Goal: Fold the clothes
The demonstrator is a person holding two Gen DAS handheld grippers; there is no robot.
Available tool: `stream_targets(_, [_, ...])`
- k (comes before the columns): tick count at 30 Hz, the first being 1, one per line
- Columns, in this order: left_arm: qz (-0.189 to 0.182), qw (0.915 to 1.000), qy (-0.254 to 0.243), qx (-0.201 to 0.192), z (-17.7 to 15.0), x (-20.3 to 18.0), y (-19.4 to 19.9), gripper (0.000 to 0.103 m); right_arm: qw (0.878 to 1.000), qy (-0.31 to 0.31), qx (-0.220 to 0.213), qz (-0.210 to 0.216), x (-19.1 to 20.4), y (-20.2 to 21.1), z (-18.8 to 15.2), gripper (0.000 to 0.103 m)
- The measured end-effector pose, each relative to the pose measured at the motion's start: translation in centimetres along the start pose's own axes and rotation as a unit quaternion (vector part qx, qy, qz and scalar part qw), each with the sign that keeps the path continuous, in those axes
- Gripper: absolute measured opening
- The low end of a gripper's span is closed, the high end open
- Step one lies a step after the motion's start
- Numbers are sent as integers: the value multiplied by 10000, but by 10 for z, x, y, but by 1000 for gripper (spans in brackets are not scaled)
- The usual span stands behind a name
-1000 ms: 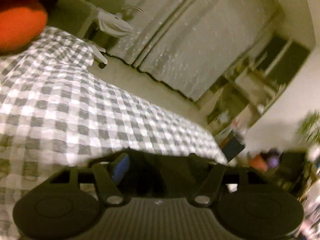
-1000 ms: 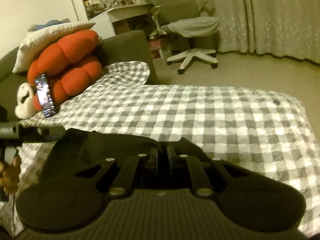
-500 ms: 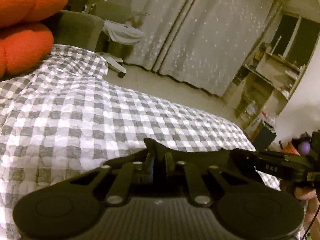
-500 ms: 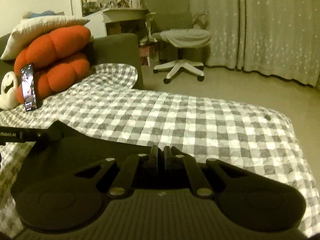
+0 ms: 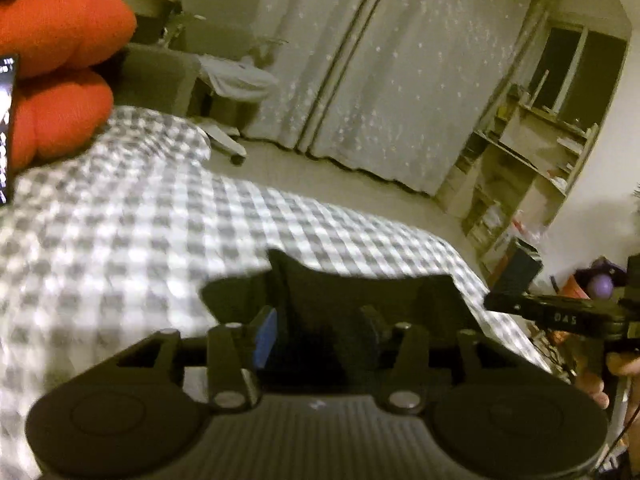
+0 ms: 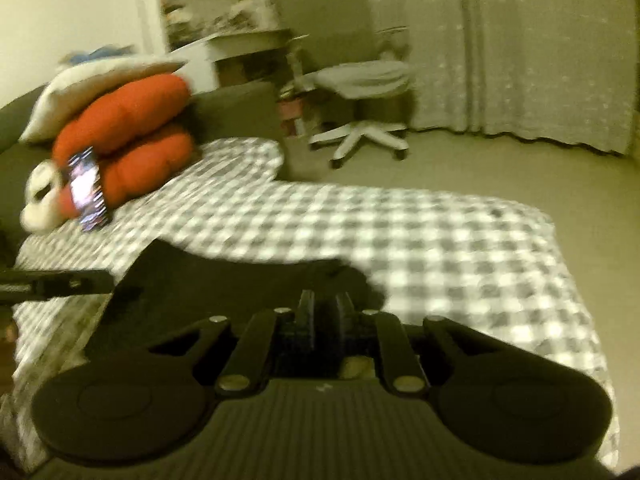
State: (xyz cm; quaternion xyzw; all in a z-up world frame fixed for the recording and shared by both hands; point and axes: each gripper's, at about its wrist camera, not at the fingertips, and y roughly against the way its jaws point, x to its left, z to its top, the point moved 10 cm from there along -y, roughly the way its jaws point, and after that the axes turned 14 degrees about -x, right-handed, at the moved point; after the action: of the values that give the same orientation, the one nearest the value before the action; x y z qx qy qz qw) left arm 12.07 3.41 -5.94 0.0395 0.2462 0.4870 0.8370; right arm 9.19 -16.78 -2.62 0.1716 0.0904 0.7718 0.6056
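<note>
Left gripper (image 5: 316, 328) with jaws apart straddles a dark garment (image 5: 360, 292) on the checked bedcover (image 5: 160, 216); orange cushion (image 5: 60, 72) at ten o'clock.

Left claw (image 5: 318, 330) spread wide, right claw (image 6: 325, 312) nearly closed, side by side.

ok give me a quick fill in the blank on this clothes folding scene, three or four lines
1. The dark garment lies on a bed cover with a grey and white ____ pattern.
2. The phone leans against the ____ cushion.
3. The office chair stands in front of the ____.
4. The left claw stands ____, with dark cloth between its fingers.

Missing words: checked; orange; curtains; open
</note>
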Motion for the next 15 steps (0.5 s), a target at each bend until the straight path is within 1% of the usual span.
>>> stream_targets(2, [-20, 9999, -155, 58, -8, -8, -2, 46, 9995, -67, 87, 283, 13, 5, -5, 15])
stream_targets(3, [77, 9995, -297, 124, -12, -9, -5, 46, 9989, -166, 172, 410, 17, 5, -10, 15])
stream_targets(4, [230, 9984, -459, 215, -18, -8, -10, 45, 9985, -196, 290, 414, 18, 2, -16, 15])
stream_targets(5, [414, 9971, -568, 279, -23, -3, -13, 42, 9981, -223, 410, 414, 18, 0, -22, 15])
stream_targets(6, [552, 9963, -565, 328, -26, 4, -15, 38, 9982, -236, 402, 385, 17, 1, -22, 15])
stream_targets(7, [604, 9966, -455, 341, -26, 10, -15, 31, 9983, -250, 390, 356, 15, 3, -22, 15])
stream_targets(8, [639, 9968, -326, 347, -26, 16, -15, 27, 9984, -263, 378, 327, 13, 4, -22, 15])
stream_targets(9, [663, 9970, -244, 321, -24, 20, -13, 26, 9985, -276, 365, 298, 11, 6, -22, 23])
stream_targets(12, [696, 9973, -50, 208, -17, 29, -4, 26, 9987, -316, 328, 210, 5, 10, -22, 23])
stream_targets(14, [554, 9982, 225, 94, -12, 28, 4, 26, 9988, -342, 304, 151, 1, 13, -22, 23])
stream_targets(15, [487, 9984, 274, 75, -13, 24, 8, 26, 9989, -356, 292, 122, -1, 15, -22, 23])
